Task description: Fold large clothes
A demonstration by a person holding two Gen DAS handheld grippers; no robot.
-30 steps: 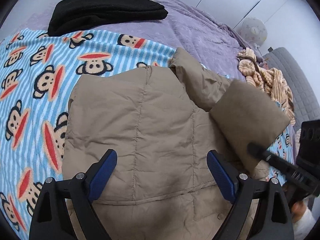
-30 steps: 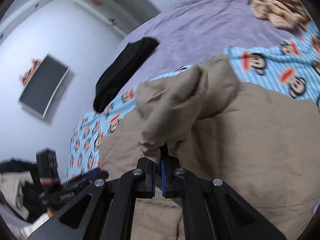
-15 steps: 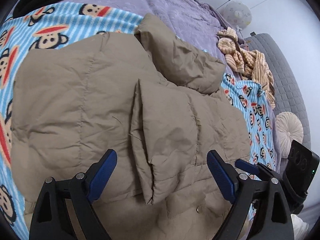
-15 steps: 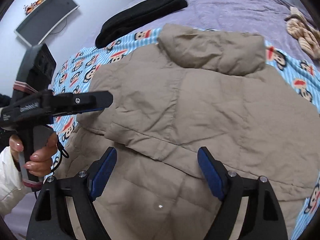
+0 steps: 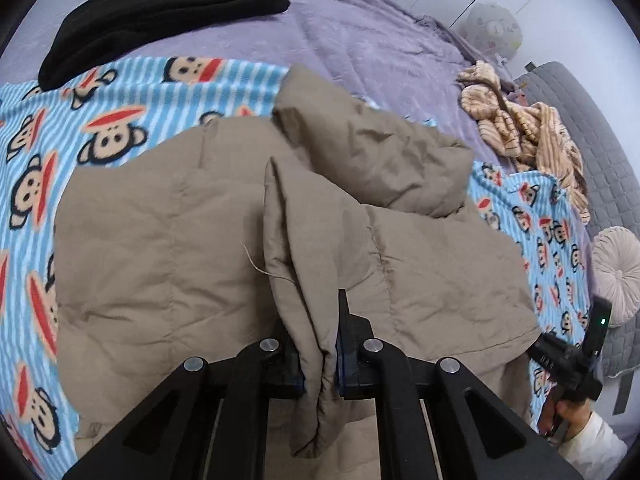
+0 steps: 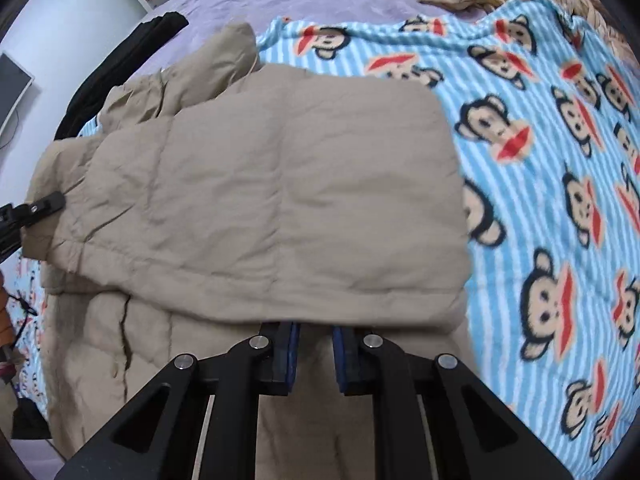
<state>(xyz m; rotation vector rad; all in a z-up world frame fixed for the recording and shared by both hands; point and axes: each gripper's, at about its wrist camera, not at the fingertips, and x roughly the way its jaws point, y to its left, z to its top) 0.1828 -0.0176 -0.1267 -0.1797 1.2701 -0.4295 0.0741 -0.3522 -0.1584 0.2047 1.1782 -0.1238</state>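
Note:
A beige padded jacket [image 5: 160, 240] lies on a blue striped monkey blanket [image 5: 100, 120], one sleeve folded across its front and the hood bunched at the far end. My left gripper [image 5: 320, 344] is shut on the near edge of that folded sleeve, with fabric pinched between the blue pads. In the right wrist view the jacket [image 6: 280, 180] fills the middle. My right gripper [image 6: 316, 344] is closing at the near hem of the folded-over layer, fabric fills the narrow gap, and the hem covers its tips. The left gripper's tip [image 6: 40, 204] shows at the jacket's left edge.
A folded black garment [image 5: 160, 4] lies at the far left of the purple bedspread [image 5: 360, 40]. A striped beige garment [image 5: 528, 136] is heaped at the far right. A round cushion [image 5: 616, 272] and grey quilted padding [image 5: 592, 128] border the right side. A screen [image 6: 12, 92] hangs on the wall.
The right gripper let go of the sleeve, opened wide, dropped to the jacket's near hem and narrowed again. The left gripper moved onto the folded sleeve's edge and shut on it.

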